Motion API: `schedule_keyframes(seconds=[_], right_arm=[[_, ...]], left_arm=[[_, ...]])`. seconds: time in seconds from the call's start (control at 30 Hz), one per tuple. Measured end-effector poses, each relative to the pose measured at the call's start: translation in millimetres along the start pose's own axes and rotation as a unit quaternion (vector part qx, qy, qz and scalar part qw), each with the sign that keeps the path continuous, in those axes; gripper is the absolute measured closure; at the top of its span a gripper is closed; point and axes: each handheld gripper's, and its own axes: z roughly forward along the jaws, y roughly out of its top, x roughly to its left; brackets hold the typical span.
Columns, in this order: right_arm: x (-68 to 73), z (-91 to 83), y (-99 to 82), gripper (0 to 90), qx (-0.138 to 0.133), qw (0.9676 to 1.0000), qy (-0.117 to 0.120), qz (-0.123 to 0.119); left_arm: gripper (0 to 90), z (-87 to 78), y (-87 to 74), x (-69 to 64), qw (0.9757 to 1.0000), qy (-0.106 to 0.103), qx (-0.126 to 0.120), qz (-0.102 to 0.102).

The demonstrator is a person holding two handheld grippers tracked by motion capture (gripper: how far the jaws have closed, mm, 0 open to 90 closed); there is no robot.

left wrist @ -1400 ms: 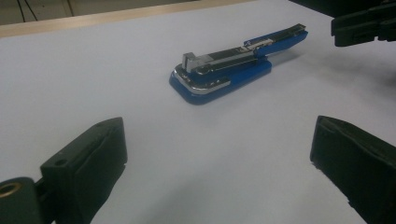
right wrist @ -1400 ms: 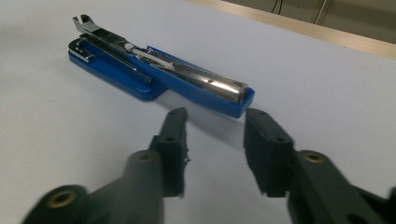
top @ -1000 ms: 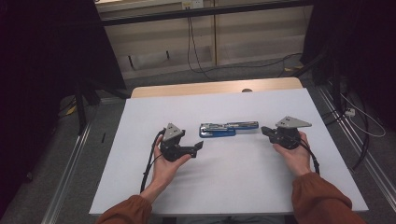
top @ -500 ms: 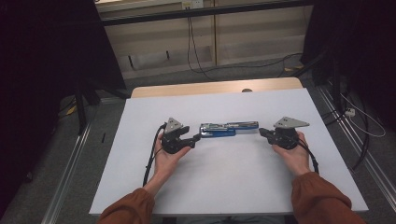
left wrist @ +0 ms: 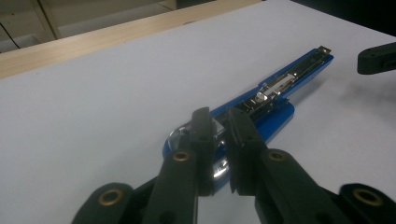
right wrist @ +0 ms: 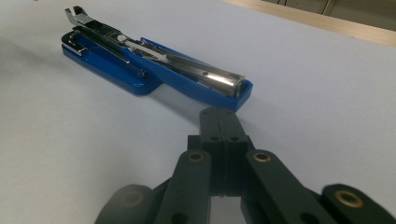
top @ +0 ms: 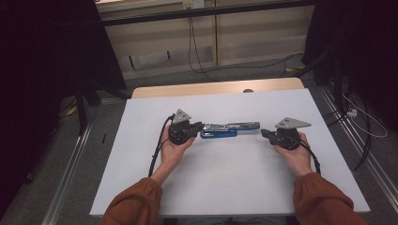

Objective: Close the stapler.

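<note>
My left gripper (left wrist: 218, 122) has just been closing, and its jaws now pinch the hinge end of the blue stapler (left wrist: 275, 93), which lies swung open and flat mid-table (top: 141, 140). I judge that the grip is there to pin that end. My right gripper (right wrist: 219, 122) waits just short of the stapler's far end, jaws pressed together on nothing, probably ready to nudge the magazine.
</note>
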Motion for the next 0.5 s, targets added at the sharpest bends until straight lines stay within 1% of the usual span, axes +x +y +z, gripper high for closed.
schedule_keyframes(seconds=[0.03, 0.1, 0.17, 0.2, 0.23, 0.3, 0.4, 0.47, 0.5], right_arm=[[0.2, 0.0, 0.1, 90.0, 0.000, 1.0000, 0.000, -0.001], [0.7, 0.0, 0.2, 90.0, 0.001, 1.0000, 0.001, -0.001], [0.7, 0.3, 0.0, 90.0, 0.003, 1.0000, 0.001, -0.002], [0.6, 0.6, -0.1, 90.0, 0.003, 1.0000, 0.000, -0.001], [0.3, 1.0, -0.4, 90.0, 0.005, 1.0000, -0.003, 0.000], [-0.4, 2.2, -0.8, 90.0, 0.010, 0.9999, -0.009, 0.005], [0.3, 3.7, 0.7, 90.0, 0.011, 0.9999, -0.008, 0.007], [1.0, 5.4, 1.2, 90.0, 0.015, 0.9999, -0.008, 0.004], [1.2, 6.7, 1.2, 90.0, 0.016, 0.9998, -0.008, 0.002]], left_arm=[[85.6, 2.7, 1.7, -0.5, 1.0000, -0.004, -0.001, -0.001], [90.0, 8.0, 3.2, -2.9, 0.9999, -0.006, 0.009, 0.004], [90.0, 13.1, 1.1, -4.2, 0.9999, -0.005, 0.013, 0.004], [90.0, 15.1, -0.9, -4.8, 0.9998, -0.006, 0.019, -0.001], [90.0, 17.2, -3.3, -4.8, 0.9998, -0.004, 0.022, -0.002], [90.0, 20.3, -6.5, -5.4, 0.9995, -0.007, 0.029, -0.006], [90.0, 22.5, -7.7, -7.0, 0.9992, -0.008, 0.039, 0.005], [90.0, 24.3, -8.9, -7.7, 0.9990, -0.009, 0.043, 0.006], [90.0, 25.0, -9.5, -7.6, 0.9989, -0.006, 0.045, 0.011]])
